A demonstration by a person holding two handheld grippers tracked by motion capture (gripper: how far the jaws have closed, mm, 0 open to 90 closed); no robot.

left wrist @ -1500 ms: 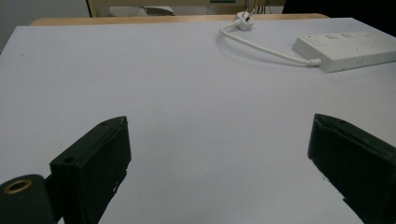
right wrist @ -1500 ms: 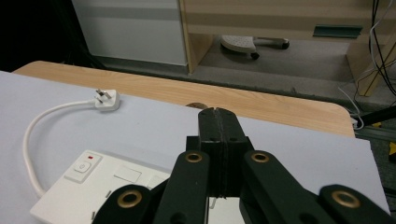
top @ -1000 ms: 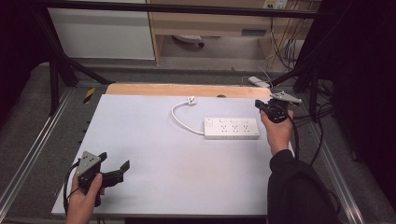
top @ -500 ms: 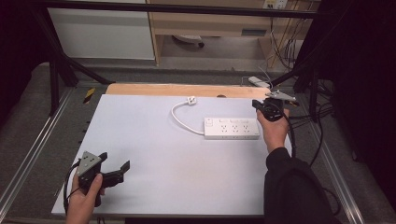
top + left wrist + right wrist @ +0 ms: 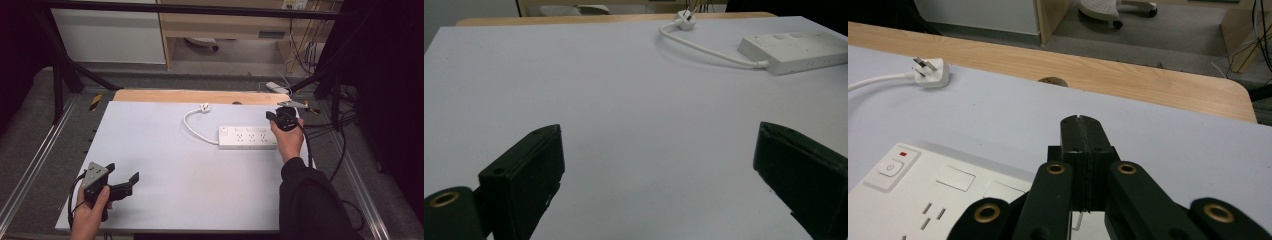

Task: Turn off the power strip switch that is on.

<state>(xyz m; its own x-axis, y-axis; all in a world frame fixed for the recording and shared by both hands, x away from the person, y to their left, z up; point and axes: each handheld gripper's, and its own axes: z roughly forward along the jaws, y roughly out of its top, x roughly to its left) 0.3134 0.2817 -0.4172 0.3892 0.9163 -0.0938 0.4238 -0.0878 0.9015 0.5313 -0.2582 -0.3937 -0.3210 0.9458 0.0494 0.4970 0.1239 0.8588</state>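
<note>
A white power strip lies on the white table top, its cord curling left to a white plug. In the right gripper view the strip shows a power button and sockets, with the plug far left. My right gripper hovers over the strip's right end, jaws pressed together with nothing between them. My left gripper rests near the table's front left corner, jaws wide apart and empty, with the strip and plug far ahead.
A wooden board runs along the table's far edge. Cables trail off the right side. Metal frame rails flank the table. A cabinet and chair base stand beyond.
My right gripper has shifted slightly farther from me and to the left over the strip's right end. The left gripper has stayed put.
</note>
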